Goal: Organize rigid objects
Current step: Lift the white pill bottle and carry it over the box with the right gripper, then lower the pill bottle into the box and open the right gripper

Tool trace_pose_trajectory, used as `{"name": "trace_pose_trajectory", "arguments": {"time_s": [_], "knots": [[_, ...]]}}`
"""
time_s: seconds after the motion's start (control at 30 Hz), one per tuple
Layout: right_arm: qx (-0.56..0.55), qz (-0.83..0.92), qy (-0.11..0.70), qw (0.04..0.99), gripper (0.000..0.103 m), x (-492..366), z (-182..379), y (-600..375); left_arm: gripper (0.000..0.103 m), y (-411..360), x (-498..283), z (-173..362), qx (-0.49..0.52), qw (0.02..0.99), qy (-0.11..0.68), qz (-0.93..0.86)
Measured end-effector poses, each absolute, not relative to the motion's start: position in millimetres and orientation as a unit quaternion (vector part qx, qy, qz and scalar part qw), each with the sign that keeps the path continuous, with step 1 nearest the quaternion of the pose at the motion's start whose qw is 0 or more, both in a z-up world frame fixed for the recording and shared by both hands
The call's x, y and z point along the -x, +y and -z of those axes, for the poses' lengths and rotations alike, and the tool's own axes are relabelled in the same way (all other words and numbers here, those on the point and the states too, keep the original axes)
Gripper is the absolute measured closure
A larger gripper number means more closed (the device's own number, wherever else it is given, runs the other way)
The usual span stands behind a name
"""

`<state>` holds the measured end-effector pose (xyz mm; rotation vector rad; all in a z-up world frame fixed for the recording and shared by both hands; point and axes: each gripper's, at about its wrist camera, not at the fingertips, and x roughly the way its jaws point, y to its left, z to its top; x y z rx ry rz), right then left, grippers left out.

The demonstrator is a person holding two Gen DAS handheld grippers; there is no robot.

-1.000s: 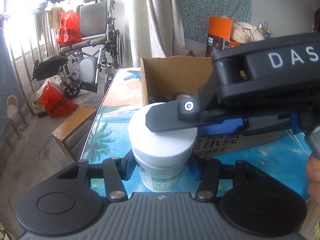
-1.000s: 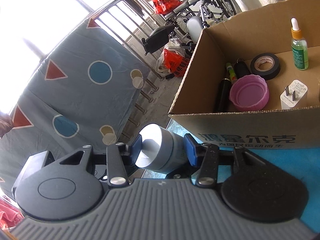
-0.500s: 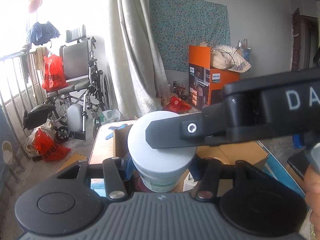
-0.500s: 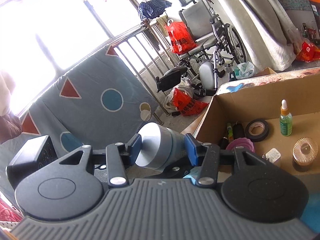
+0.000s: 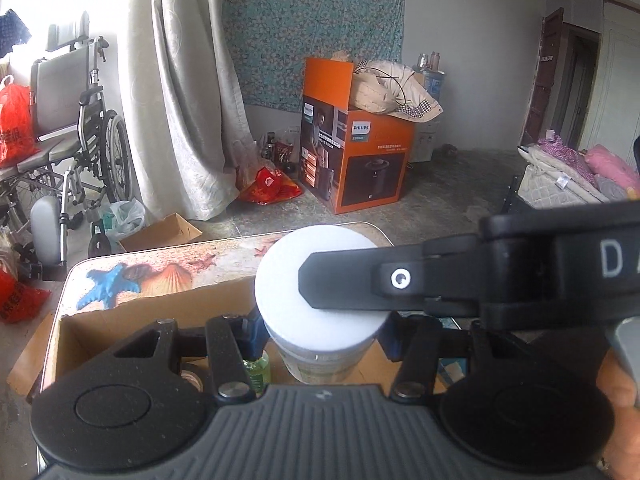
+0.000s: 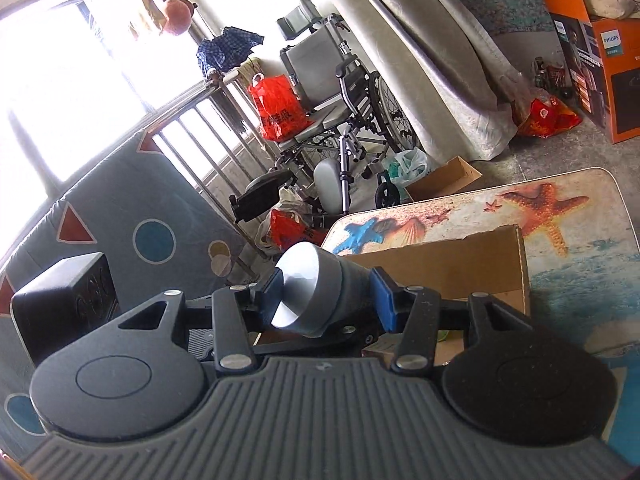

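While the left gripper (image 5: 320, 336) clamps its blue pads on the sides of a white-lidded jar (image 5: 320, 312), the jar stands upright between them, above the open cardboard box (image 5: 132, 320); a green bottle (image 5: 256, 372) and a roll of tape (image 5: 190, 378) show inside the box, just below the left pad. The right gripper's body (image 5: 500, 280) crosses the left wrist view from the right — its black finger lies over the jar's lid; whether it touches the lid cannot be told. In the right wrist view, the right gripper (image 6: 326, 298) is closed on a grey cylindrical object (image 6: 316, 296), which is tilted with its shiny end facing up and left — it hangs over the box's near left corner (image 6: 440, 268). The box sits on a table with a starfish-print cover (image 6: 552, 216); a wheelchair (image 6: 340, 92) stands beyond.
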<state>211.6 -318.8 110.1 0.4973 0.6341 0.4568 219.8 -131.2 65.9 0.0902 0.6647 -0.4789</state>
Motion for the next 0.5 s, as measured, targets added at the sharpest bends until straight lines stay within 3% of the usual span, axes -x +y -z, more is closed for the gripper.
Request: {"name": "trace_pose_trajectory", "arguments": {"time_s": [0.37,0.5], "knots": [[-0.263,-0.198,0.363,0.872,0.055,-278,-28,-351,0.049,-164,-291,-4,-0.062,0.88,0.411,0.229],[-0.25,-0.199,0.369,0.873,0.051,-290,-17,-347,0.049,-169,-298,5,-0.079,0.875,0.422,0.221]]}}
